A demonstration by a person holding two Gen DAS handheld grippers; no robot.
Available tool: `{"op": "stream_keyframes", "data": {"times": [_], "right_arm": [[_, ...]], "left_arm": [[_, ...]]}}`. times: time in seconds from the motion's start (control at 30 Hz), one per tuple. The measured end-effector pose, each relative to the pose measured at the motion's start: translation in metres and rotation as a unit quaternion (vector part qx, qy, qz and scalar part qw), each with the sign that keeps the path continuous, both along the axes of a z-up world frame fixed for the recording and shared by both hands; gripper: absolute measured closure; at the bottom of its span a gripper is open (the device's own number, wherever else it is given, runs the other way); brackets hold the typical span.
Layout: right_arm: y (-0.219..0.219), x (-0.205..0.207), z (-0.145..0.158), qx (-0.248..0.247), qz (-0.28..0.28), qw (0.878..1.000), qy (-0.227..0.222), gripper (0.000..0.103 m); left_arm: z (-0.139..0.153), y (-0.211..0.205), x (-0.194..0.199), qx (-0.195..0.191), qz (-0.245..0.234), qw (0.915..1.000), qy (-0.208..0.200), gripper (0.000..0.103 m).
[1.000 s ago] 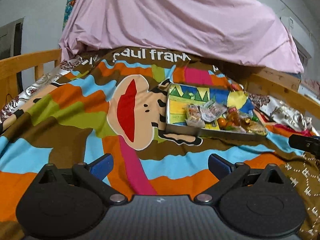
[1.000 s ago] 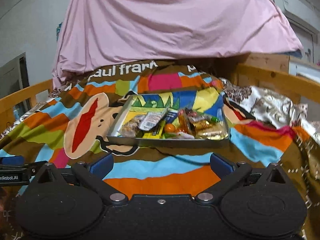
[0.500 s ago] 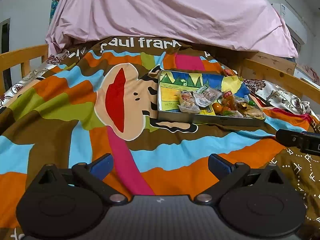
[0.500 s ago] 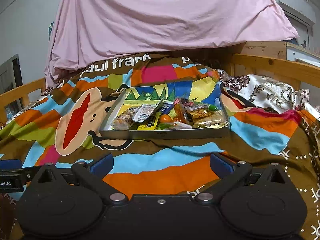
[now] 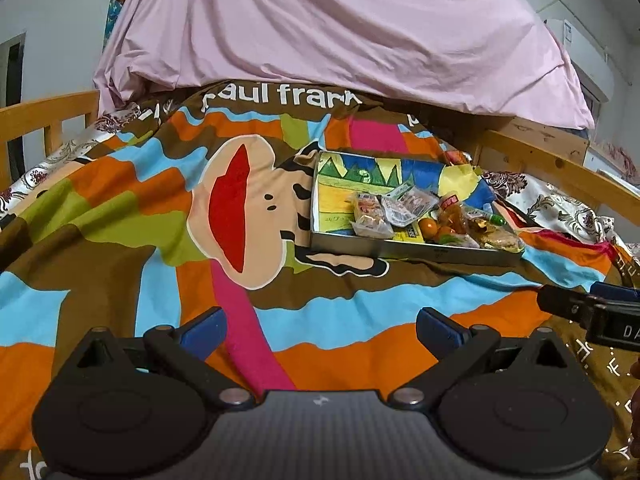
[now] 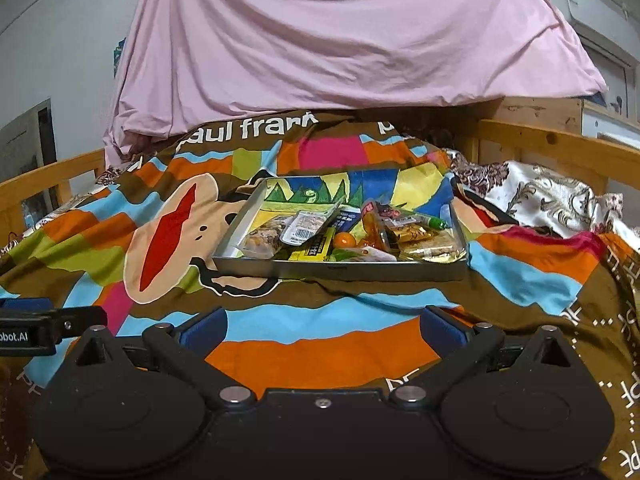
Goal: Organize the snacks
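Snacks (image 6: 340, 232) are seen heaped in a metal tray (image 6: 340, 270) on the striped bedspread (image 6: 320, 320), well ahead. Left gripper (image 5: 320, 326) and right gripper (image 6: 322, 326) are held spread, empty. One top packet should be approached squarely and low, clear of the rim.

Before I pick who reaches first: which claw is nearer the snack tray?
Right, probably. The right claw faces the snack tray almost squarely; for the left claw it lies ahead, off to the right.
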State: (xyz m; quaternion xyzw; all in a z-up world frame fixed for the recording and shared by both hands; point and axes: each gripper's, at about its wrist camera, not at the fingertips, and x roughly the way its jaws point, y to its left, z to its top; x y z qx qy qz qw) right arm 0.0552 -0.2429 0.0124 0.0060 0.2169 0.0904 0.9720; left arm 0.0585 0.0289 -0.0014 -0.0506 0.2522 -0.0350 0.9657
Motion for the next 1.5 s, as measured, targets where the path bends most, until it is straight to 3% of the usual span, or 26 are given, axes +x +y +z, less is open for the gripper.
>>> {"op": "stream_keyframes", "data": {"times": [0.27, 1.5], "right_arm": [[0.0026, -0.0009, -0.0002, -0.002, -0.001, 1.0, -0.001, 0.001], [0.001, 0.001, -0.0004, -0.002, 0.0, 1.0, 0.0, 0.001]], "left_arm": [[0.0013, 0.002, -0.0017, -0.015, 0.004, 0.9999, -0.003, 0.0], [-0.001, 0.0022, -0.0009, -0.016, 0.006, 0.9998, 0.0, 0.0]]}}
